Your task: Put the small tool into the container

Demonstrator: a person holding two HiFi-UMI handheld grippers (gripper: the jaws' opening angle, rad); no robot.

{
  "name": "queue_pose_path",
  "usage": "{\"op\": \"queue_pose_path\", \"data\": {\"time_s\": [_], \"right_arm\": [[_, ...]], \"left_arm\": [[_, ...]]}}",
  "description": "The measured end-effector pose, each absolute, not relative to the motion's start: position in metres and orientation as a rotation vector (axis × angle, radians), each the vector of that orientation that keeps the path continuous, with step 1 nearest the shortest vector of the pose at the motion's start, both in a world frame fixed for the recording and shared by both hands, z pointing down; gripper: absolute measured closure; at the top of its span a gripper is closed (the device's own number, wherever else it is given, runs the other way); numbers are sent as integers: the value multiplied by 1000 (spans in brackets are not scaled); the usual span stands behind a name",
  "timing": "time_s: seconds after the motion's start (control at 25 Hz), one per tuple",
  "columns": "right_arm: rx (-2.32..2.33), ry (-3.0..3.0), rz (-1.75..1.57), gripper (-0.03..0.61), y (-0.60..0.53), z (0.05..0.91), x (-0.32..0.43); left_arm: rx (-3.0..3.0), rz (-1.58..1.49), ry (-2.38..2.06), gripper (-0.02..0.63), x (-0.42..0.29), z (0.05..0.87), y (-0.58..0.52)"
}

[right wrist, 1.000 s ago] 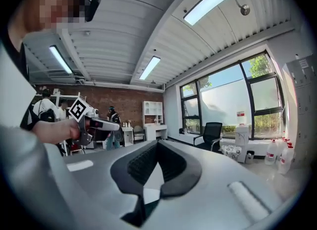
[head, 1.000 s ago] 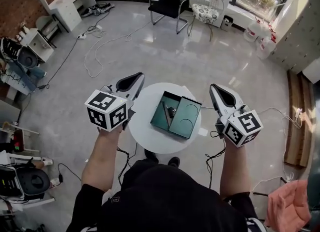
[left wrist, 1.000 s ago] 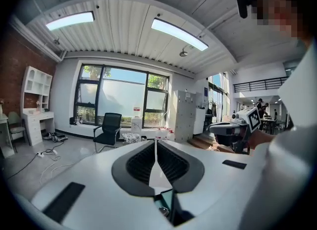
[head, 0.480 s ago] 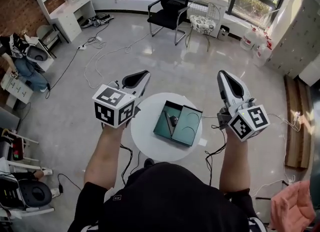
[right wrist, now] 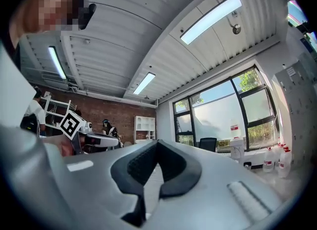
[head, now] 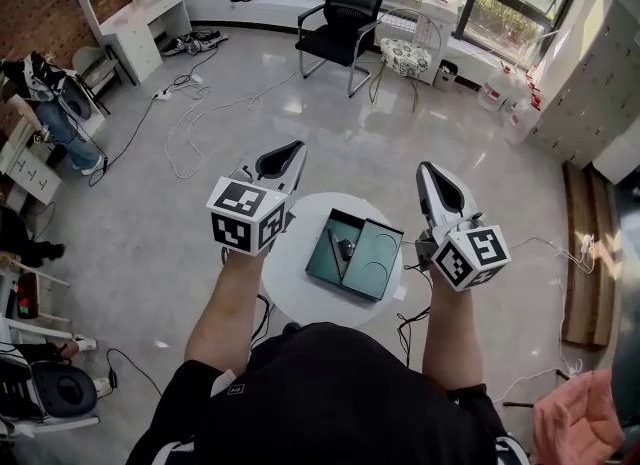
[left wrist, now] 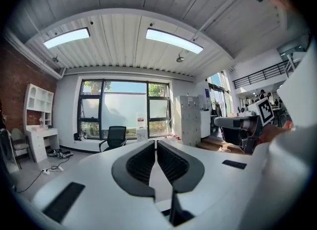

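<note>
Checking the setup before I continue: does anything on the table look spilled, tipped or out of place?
Nothing stands out. The green container lies open and flat on the round white table, with a small dark tool inside and nothing spilled. The left claw and right claw are shut and empty, held beside the table.

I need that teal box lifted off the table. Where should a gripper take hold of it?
On the teal box, pinch the raised right wall, nearest the right gripper, coming straight down: it lies flat and open, probably too broad to span.
</note>
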State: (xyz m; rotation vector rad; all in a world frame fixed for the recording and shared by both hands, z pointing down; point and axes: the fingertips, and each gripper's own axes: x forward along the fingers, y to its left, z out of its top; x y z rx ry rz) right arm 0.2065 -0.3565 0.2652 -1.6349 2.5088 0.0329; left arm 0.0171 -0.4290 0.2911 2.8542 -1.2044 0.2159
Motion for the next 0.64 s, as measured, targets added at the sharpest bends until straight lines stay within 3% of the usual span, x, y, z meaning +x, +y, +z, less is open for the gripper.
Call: {"op": "queue_pose_path", "data": {"time_s": [0.64], "right_arm": [[-1572, 2585, -4, 571, -356, 286, 180]], "left_arm": [[2824, 217, -1186, 594, 9, 306, -423]]}}
